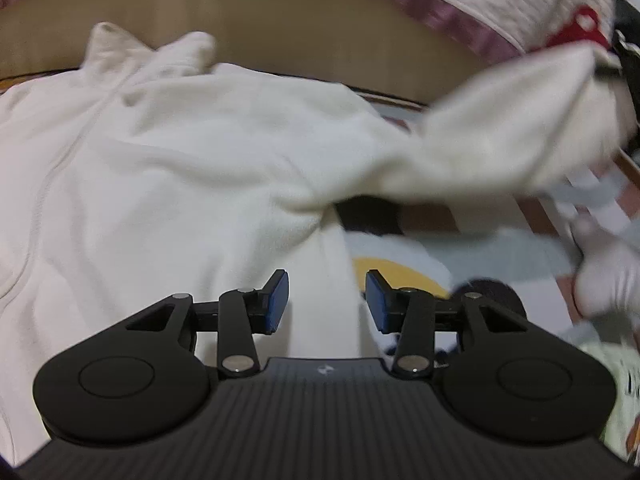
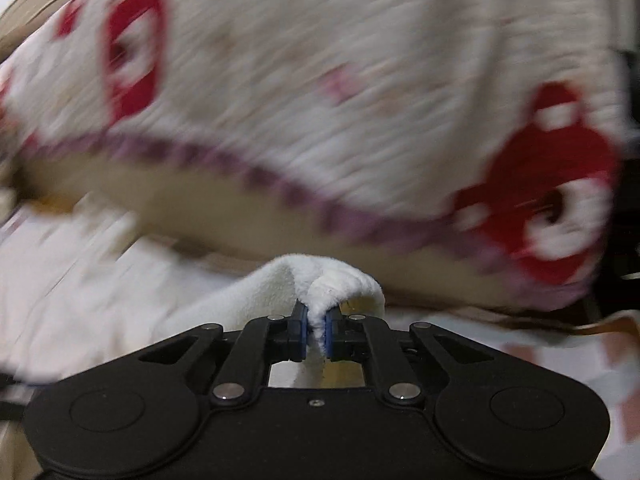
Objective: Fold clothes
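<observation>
A cream fleece garment point(image 1: 168, 152) lies spread over the surface in the left wrist view, its collar end bunched at the far left. One sleeve point(image 1: 500, 132) is lifted and stretched to the right, blurred by motion. My left gripper point(image 1: 327, 300) hovers open over the garment's right edge, nothing between its blue pads. In the right wrist view my right gripper point(image 2: 316, 334) is shut on a fold of the cream sleeve point(image 2: 320, 284), which bulges above the fingers.
A white quilted blanket point(image 2: 320, 100) with red patterns and a purple border hangs close ahead of the right gripper, also the blanket point(image 1: 500, 4) at top right of the left view. A patterned sheet point(image 1: 500, 252) with yellow and black shapes lies right of the garment.
</observation>
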A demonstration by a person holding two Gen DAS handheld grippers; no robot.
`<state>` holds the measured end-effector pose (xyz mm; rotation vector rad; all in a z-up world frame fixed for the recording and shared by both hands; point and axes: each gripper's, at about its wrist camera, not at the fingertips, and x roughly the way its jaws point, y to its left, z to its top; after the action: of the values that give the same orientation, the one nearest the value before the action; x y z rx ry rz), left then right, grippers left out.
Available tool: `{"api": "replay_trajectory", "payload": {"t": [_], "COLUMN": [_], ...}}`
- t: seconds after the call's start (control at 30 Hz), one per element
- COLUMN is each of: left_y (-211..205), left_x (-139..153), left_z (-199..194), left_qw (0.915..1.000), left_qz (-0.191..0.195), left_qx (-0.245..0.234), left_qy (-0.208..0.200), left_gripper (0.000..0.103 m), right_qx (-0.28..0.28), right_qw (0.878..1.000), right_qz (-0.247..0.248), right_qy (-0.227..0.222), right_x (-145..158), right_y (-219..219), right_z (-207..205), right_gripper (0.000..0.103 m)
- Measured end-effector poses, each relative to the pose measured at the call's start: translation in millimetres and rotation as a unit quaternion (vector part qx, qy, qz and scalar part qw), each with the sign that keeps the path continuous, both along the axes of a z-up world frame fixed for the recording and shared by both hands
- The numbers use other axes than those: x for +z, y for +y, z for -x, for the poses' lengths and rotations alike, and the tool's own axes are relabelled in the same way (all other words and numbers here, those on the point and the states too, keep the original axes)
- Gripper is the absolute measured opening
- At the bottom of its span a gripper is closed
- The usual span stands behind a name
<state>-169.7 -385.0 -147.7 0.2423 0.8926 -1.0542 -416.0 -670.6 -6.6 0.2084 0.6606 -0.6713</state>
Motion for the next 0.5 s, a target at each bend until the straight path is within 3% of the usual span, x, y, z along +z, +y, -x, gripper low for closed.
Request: {"api": "replay_trajectory", "payload": {"t": [0.1,0.2,0.37,0.5], "left_y": [-4.4,-8.2,-12.4,-16.4], "left_x": [-6.8,-16.6,-29.3,-29.0], "left_z": [7.4,13.5,20.7,20.4], "left_qw": [0.9999,0.9995,0.9979,0.9971], "left_qz": [-0.006,-0.022,-0.041,-0.046], "left_qx": [-0.010,-0.020,-0.038,-0.046], "left_qy": [-0.002,-0.013,-0.033,-0.040], "left_gripper": [0.046,0.046,0.054,0.058], "right_qx": [-0.053,-0.078,-0.126,-0.125], "right_qw": [0.998,0.996,0.981,0.974], "right_qz": [0.020,-0.002,-0.106,-0.097], "right_qy": [-0.001,0.034,0.106,0.164], "right_x": [23.8,18.4,-42.7,-91.9], "right_y": [-33.0,-66.8,-103.7,-106.2], "right_z": [17.9,23.0,22.2,7.2], "right_gripper": [0.008,0.008,0.009,0.009]}}
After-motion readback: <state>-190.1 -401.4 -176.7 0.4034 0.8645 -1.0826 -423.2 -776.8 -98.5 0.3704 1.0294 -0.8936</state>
